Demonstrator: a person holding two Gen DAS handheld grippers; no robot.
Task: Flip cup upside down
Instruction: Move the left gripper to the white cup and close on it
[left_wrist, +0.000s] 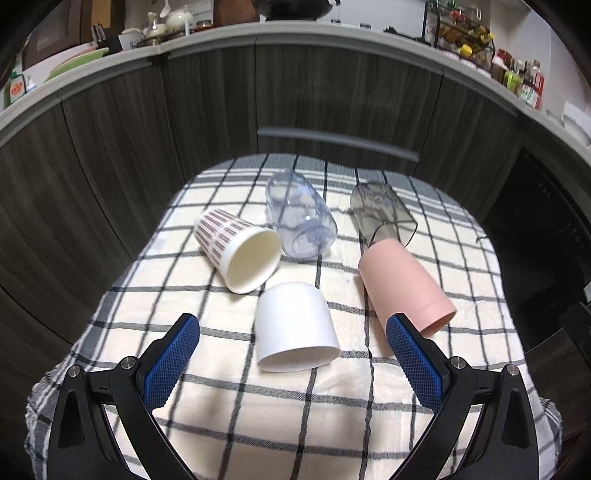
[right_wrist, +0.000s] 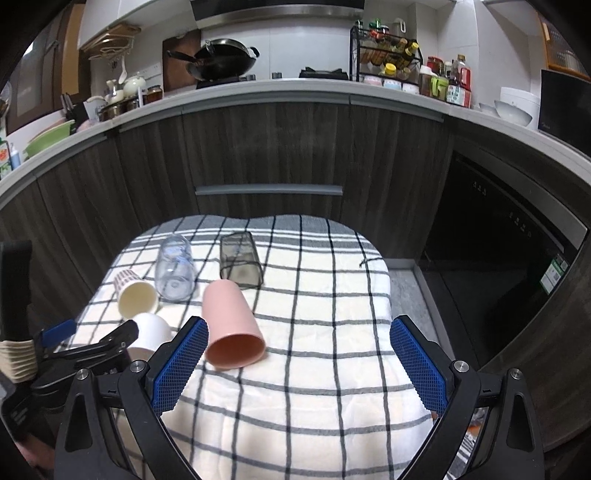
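Several cups lie on their sides on a checked cloth (left_wrist: 295, 417). A white cup (left_wrist: 295, 328) lies nearest, mouth toward me, just beyond my open left gripper (left_wrist: 291, 332). A pink cup (left_wrist: 402, 284) lies to its right; a striped paper cup (left_wrist: 240, 251), a clear cup (left_wrist: 299, 218) and a smoky grey square cup (left_wrist: 380, 214) lie behind. In the right wrist view my right gripper (right_wrist: 299, 332) is open and empty, with the pink cup (right_wrist: 231, 325) by its left finger. The left gripper (right_wrist: 92, 339) shows at the left, around the white cup (right_wrist: 151, 328).
Dark wood cabinets (right_wrist: 277, 147) with a grey handle (right_wrist: 269, 190) stand right behind the cloth-covered table (right_wrist: 314, 387). A black oven front (right_wrist: 498, 251) is at the right. The counter above holds a wok (right_wrist: 221, 61), bottles and dishes.
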